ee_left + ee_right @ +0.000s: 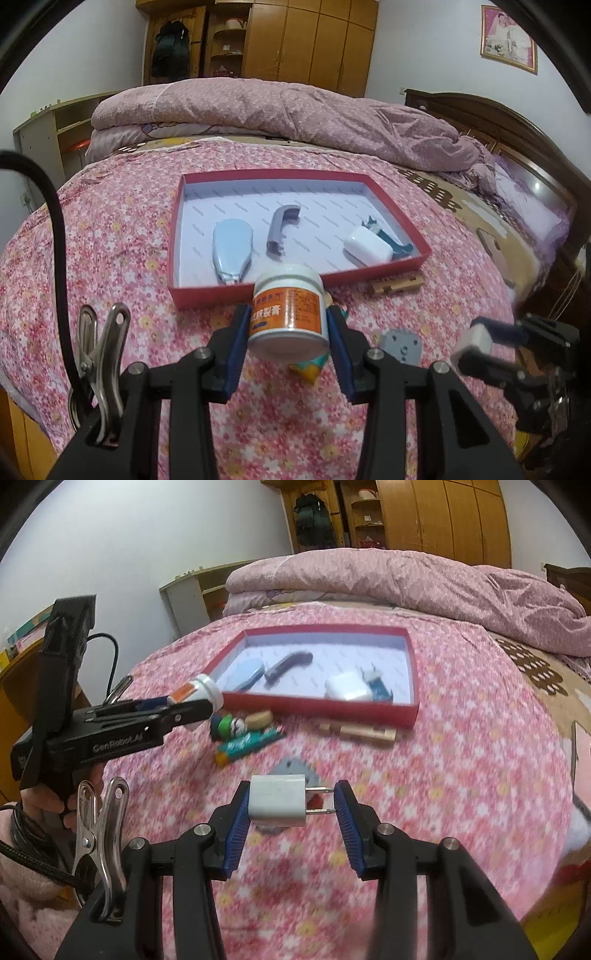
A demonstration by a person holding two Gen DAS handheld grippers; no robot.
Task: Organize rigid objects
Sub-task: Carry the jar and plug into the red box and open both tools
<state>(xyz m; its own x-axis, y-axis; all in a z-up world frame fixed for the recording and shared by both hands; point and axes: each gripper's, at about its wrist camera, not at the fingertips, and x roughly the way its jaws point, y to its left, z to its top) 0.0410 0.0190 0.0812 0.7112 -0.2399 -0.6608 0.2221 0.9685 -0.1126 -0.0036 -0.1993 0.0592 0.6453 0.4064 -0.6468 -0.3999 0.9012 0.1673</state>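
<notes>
My left gripper [290, 332] is shut on a white jar [287, 313] with an orange label, held above the bed just in front of the red tray [295, 290]. From the right wrist view the same jar [201, 693] shows in the left gripper [192, 707] near the tray's [317, 709] left corner. My right gripper [291, 806] is shut on a white plug adapter [277, 799], its prongs against the right pad; it also shows in the left wrist view as the adapter [474, 339]. In the tray lie a blue case [232, 249], a grey handle [280, 229] and a white box [367, 245].
On the pink floral bedspread lie a wooden puzzle piece [356, 733], a grey part [295, 770], a green tube [251, 744] and a small figure toy [240, 723]. A folded quilt [277, 110] lies behind the tray, a wooden headboard [517, 140] at the right.
</notes>
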